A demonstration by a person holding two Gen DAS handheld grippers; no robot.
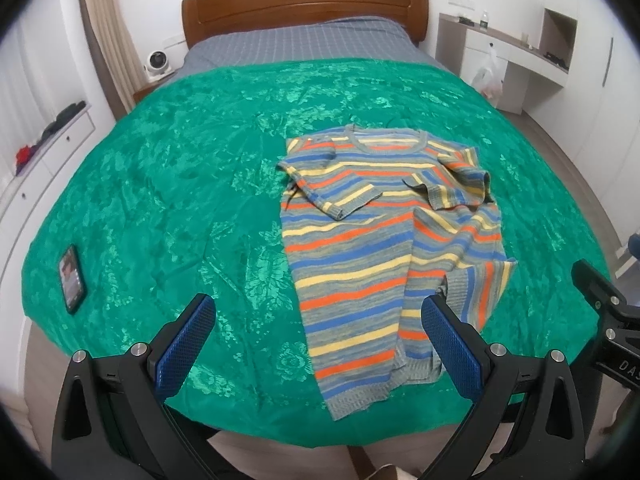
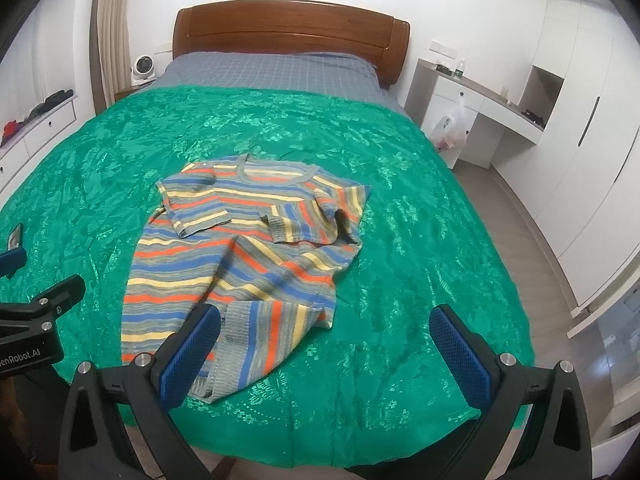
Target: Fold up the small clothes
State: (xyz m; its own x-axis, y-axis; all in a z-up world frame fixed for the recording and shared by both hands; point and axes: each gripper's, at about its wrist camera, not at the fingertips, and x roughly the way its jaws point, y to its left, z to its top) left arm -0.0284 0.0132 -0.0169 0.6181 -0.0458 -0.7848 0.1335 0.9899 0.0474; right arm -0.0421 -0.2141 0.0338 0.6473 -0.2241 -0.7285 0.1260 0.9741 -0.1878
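Wide bed under a green patterned blanket (image 1: 180,184), grey checked sheet (image 1: 296,42) and wooden headboard (image 1: 304,4) beyond; white drawers (image 1: 48,148) at one side, desk (image 2: 480,104) with a hanging plastic bag (image 2: 450,126) at the other. Striped sweater (image 1: 360,240) lying flat near the blanket's close edge, neckline toward the headboard, both sleeves folded inward across the chest, one lower corner turned up. Phone (image 1: 72,280) resting well apart near the drawer-side edge, screen contents too small to read. Left gripper (image 1: 316,312) spread wide, holding nothing, poised above the sweater's hem; right gripper (image 2: 326,320) likewise released, beside the turned-up corner. Plenty of bare blanket around the garment; gripper bodies cut off by the frame bottom.
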